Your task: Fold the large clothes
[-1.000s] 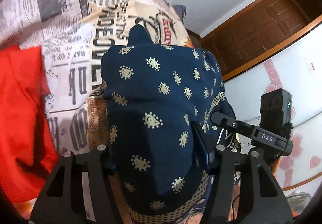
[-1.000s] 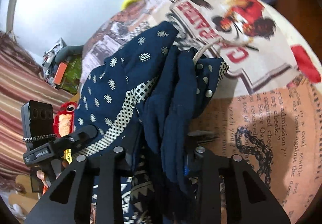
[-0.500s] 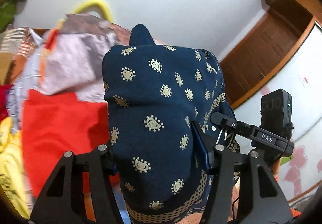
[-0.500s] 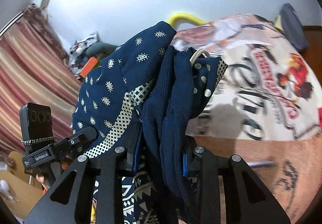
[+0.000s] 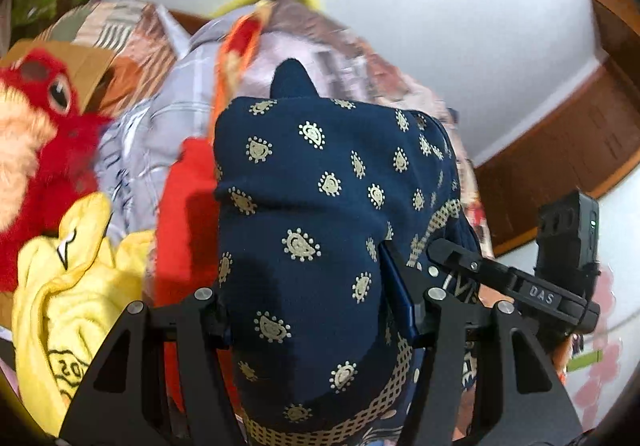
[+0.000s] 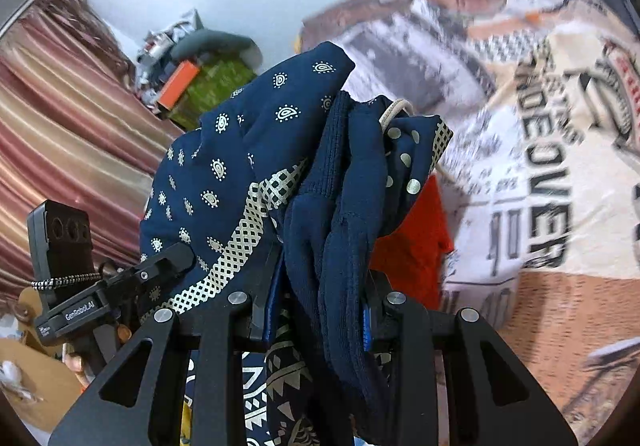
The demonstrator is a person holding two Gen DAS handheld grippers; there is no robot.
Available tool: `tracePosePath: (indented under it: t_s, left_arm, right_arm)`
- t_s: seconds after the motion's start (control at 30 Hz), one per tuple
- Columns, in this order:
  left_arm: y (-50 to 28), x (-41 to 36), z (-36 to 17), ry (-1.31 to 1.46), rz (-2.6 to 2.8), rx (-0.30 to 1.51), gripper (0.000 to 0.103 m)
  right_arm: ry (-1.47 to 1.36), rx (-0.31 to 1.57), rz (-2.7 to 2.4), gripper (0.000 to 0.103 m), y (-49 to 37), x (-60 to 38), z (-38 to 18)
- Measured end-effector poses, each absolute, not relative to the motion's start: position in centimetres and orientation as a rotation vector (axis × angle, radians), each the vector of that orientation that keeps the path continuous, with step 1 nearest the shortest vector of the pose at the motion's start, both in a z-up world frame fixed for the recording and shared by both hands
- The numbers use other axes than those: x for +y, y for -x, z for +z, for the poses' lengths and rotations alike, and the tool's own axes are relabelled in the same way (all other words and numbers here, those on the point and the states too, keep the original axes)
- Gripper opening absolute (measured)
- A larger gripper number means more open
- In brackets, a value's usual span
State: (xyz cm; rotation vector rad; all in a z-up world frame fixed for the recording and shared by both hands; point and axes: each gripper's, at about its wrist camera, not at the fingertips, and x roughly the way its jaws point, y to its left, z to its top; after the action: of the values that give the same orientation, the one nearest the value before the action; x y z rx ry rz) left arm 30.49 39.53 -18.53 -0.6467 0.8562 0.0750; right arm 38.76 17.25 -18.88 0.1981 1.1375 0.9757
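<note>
A navy garment (image 5: 320, 213) with a gold paisley print and a checked gold band fills the middle of both views. It bulges up thickly between the jaws of my left gripper (image 5: 312, 310), which is shut on it. My right gripper (image 6: 320, 310) is shut on a bunched fold of the same navy garment (image 6: 332, 230), where a cream drawstring (image 6: 394, 109) pokes out. Each gripper shows at the edge of the other's view, so the two hold the cloth close side by side above the bed.
A bedspread (image 6: 532, 181) with newspaper print lies below. On it sit a red garment (image 5: 184, 221), a yellow garment (image 5: 68, 286), a grey checked cloth (image 5: 160, 125) and a red plush toy (image 5: 44, 113). A striped curtain (image 6: 60, 141) and clutter stand on the left, a wooden door (image 5: 560, 153) on the right.
Both grippers have swung sideways across the bed with the navy garment still gripped. The plush toy, yellow garment and curtain have come into view. The grip looks unchanged.
</note>
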Motion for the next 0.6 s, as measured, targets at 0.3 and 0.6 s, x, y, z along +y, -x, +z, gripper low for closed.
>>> tracePosePath:
  t_s: [0.3, 0.6]
  left_arm:
    - [-31.8, 40.1, -24.1, 0.601, 0.135, 0.901, 0.063]
    - [-29.2, 35.3, -23.0, 0.338, 0.199, 0.965, 0.093]
  right_arm:
    - [-0.125, 1.205, 0.875, 0.037, -39.7, 18.9, -24.4]
    - [0.035, 1.16, 0.778, 0.068, -37.8, 15.6, -23.0]
